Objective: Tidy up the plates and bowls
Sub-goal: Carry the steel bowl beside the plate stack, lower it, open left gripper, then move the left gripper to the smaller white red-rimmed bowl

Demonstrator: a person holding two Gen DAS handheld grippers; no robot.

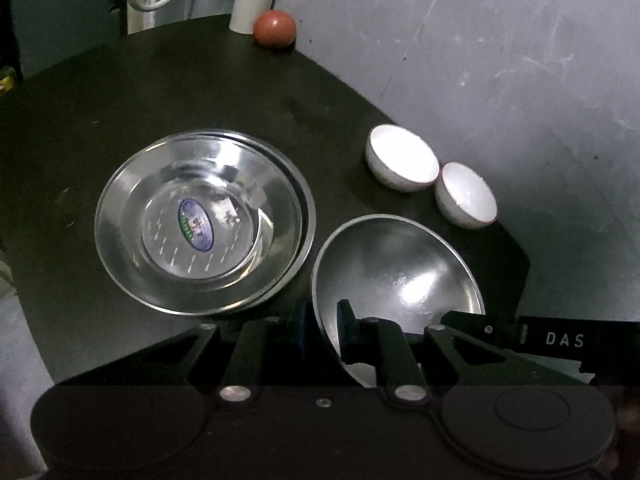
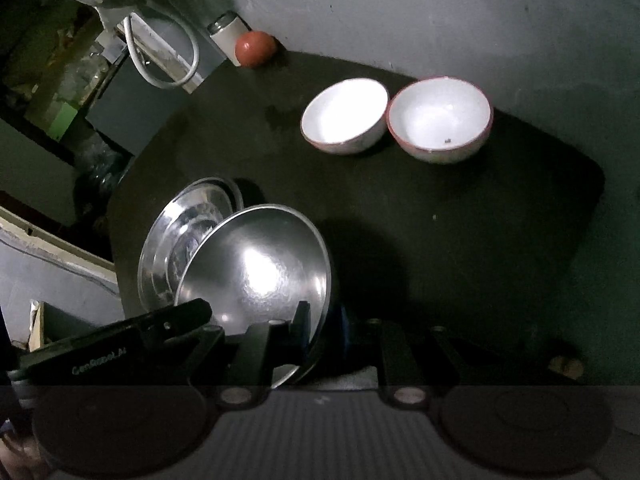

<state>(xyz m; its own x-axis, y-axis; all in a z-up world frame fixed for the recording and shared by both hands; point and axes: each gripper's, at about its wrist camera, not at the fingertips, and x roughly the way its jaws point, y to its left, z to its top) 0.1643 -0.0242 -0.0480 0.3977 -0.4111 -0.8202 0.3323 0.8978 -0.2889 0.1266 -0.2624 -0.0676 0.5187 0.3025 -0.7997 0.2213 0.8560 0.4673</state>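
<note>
Both tools have the steel bowl (image 1: 396,276) by its rim, low centre of frame: left hand-held gripper (image 1: 322,326) pinching one side, right hand-held gripper (image 2: 324,326) the other. Stacked steel plates (image 1: 204,224) sit left on the bench (image 1: 160,92); two white bowls (image 2: 396,118) upper right.

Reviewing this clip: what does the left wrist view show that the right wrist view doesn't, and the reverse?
Only the left wrist view shows the sticker inside the stacked steel plates, seen fully from above, and the lettering "DAS" on the other gripper's arm.

Only the right wrist view shows the cluttered shelf area left of the table, a speck in the right white bowl, and the lettering on the other gripper's arm.

Both show the steel bowl gripped at its rim by both grippers, left gripper and right gripper, the two white bowls, the red ball, the white canister and the dark table.
</note>
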